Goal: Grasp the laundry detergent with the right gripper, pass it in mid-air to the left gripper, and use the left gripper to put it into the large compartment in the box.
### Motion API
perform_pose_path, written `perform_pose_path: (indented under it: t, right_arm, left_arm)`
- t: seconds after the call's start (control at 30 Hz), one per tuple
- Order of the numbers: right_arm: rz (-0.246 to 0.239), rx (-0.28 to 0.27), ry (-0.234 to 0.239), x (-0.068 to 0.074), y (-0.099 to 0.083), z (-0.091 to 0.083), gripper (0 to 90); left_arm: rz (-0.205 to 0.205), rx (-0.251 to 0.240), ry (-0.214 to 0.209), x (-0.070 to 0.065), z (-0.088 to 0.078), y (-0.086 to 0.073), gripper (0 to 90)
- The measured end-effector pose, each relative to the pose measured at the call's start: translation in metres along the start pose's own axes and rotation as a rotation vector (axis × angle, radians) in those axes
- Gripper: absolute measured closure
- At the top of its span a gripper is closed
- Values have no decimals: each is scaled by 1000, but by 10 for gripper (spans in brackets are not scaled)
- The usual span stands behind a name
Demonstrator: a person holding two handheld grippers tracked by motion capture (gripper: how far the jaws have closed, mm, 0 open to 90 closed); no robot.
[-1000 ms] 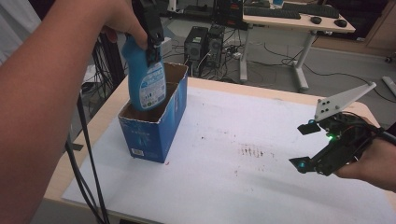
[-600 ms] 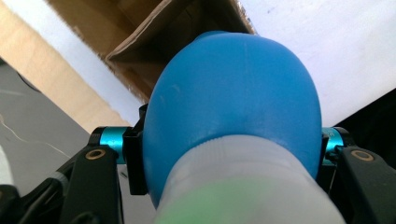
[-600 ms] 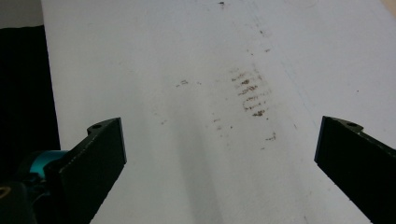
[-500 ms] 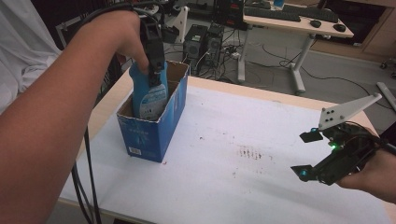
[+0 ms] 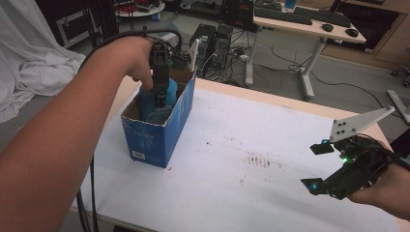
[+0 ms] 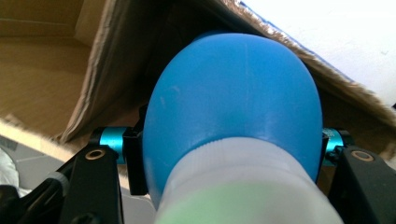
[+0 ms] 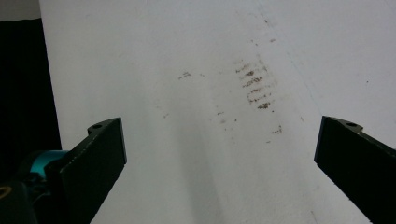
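My left gripper (image 5: 159,99) has its fingers clamped on the blue bottle (image 6: 233,102), upright and mostly down inside the blue cardboard box (image 5: 159,133); my right gripper (image 5: 321,166), fingers apart, hovers well away over the bench (image 5: 251,193).

the left arm reaches in from the bottom left, long and stretched out. its hand (image 5: 138,58) is up high and turned down. the left gripper (image 5: 158,99) points straight down, and its two black jaws are squeezed tight on something. the right hand (image 5: 387,188) sits low at the right side. the right gripper (image 5: 316,166) lies tilted, jaws spread wide apart with nothing between them.
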State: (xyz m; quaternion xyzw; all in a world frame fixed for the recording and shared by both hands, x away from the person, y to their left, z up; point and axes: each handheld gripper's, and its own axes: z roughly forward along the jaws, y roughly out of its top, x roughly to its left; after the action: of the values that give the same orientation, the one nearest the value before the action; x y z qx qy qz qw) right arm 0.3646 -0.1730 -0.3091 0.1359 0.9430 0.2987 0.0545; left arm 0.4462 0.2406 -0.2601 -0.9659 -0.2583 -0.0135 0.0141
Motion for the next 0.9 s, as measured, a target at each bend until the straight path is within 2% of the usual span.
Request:
perform_pose_path:
  t: [0.13,0.4,0.5,0.53,0.73,0.9]
  right_arm:
    - [2,6,1,0,-1,1,15]
    - [9,3,3,-1,-2,2,15]
    - [12,5,6,-1,-3,4,15]
    - [11,5,6,-1,-3,5,15]
    - [12,7,9,-2,-2,8,15]
    - [8,8,8,-2,-3,9,16]
  left_arm:
    - [28,-4,4,1,9,-1,383]
    - [49,10,-3,0,25,0,382]
    - [45,24,-11,1,31,0,381]
    - [42,11,-11,1,31,0,381]
    - [29,22,-18,2,32,0,378]
    - [25,8,-18,3,28,1,348]
